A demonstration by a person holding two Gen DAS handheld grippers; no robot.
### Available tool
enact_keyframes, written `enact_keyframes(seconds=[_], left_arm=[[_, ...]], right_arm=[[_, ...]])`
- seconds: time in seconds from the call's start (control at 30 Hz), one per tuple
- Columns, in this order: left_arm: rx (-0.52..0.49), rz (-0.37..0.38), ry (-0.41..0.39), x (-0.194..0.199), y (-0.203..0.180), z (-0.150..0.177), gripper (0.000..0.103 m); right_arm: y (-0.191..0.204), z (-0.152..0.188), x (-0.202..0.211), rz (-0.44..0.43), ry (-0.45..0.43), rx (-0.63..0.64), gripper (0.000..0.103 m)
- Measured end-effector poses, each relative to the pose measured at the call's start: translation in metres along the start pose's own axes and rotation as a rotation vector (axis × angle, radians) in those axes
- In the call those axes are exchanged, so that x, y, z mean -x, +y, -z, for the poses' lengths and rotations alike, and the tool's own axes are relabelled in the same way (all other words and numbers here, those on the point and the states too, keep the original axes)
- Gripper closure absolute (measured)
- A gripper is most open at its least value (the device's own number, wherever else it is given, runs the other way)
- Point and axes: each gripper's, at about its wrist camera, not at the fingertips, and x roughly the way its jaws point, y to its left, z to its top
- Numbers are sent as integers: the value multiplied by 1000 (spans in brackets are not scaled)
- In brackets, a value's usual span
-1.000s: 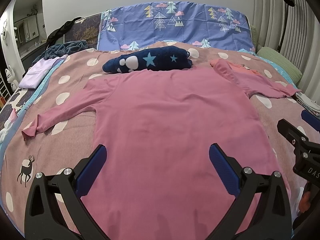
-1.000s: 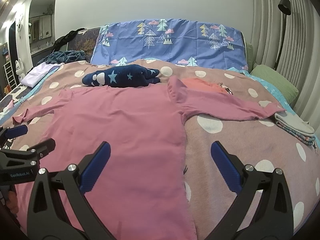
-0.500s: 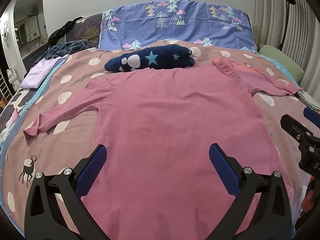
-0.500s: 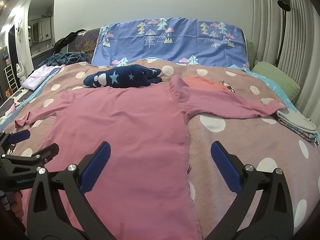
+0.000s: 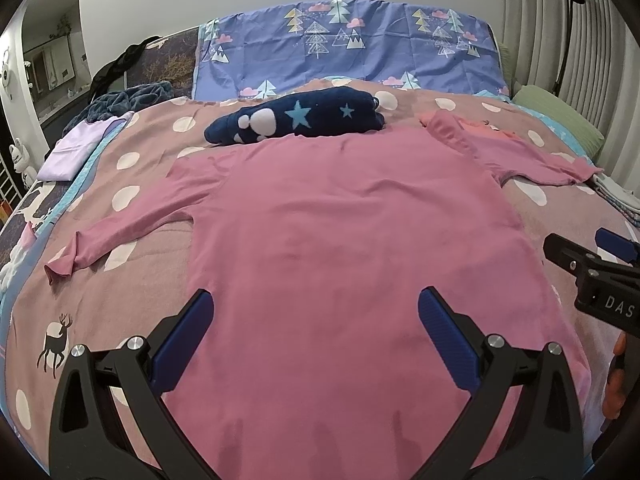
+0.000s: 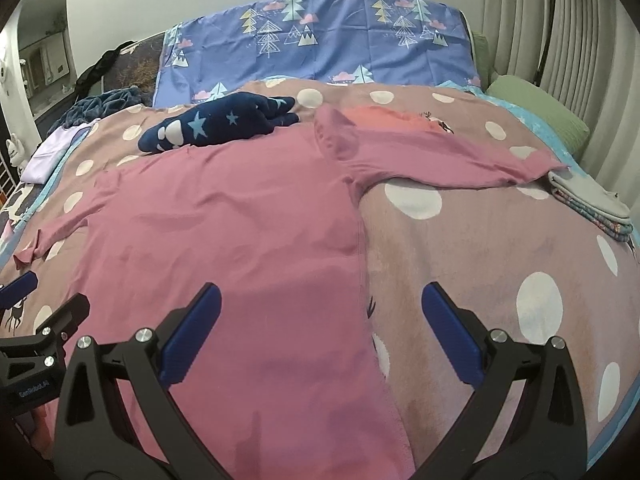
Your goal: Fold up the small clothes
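Note:
A pink long-sleeved shirt (image 5: 352, 240) lies spread flat on the bed, both sleeves stretched out to the sides; it also shows in the right wrist view (image 6: 240, 232). My left gripper (image 5: 316, 336) is open and empty above the shirt's lower middle. My right gripper (image 6: 320, 328) is open and empty over the shirt's right side seam (image 6: 362, 248). The right gripper (image 5: 592, 264) shows at the right edge of the left wrist view, and the left gripper (image 6: 32, 320) at the left edge of the right wrist view.
A folded navy star-patterned garment (image 5: 296, 120) lies beyond the shirt's collar. An orange garment (image 6: 384, 118) lies under the right sleeve. Folded clothes (image 6: 592, 200) sit at the bed's right edge, a lilac piece (image 5: 76, 148) at the far left. A green pillow (image 6: 536, 112) lies back right.
Both grippers have drawn back slightly and lifted, so the shirt sits a little farther away in view. The shirt has not moved. Both grippers stay open.

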Motion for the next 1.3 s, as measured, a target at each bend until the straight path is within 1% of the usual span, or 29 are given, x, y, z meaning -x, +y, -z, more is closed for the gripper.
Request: enact_keyframes(seconds=[0.5, 1.13, 1.23, 1.3], left_arm=[[2, 4, 6, -3, 3, 2, 1], [17, 16, 6, -3, 9, 4, 1], [28, 27, -5, -2, 15, 6, 1], [34, 38, -26, -1, 21, 6, 1]], right_arm=[[-2, -5, -1, -14, -6, 17, 2], [9, -4, 4, -10, -32, 60, 2], [12, -4, 4, -1, -39, 74, 2], [14, -4, 4, -3, -39, 81, 2]])
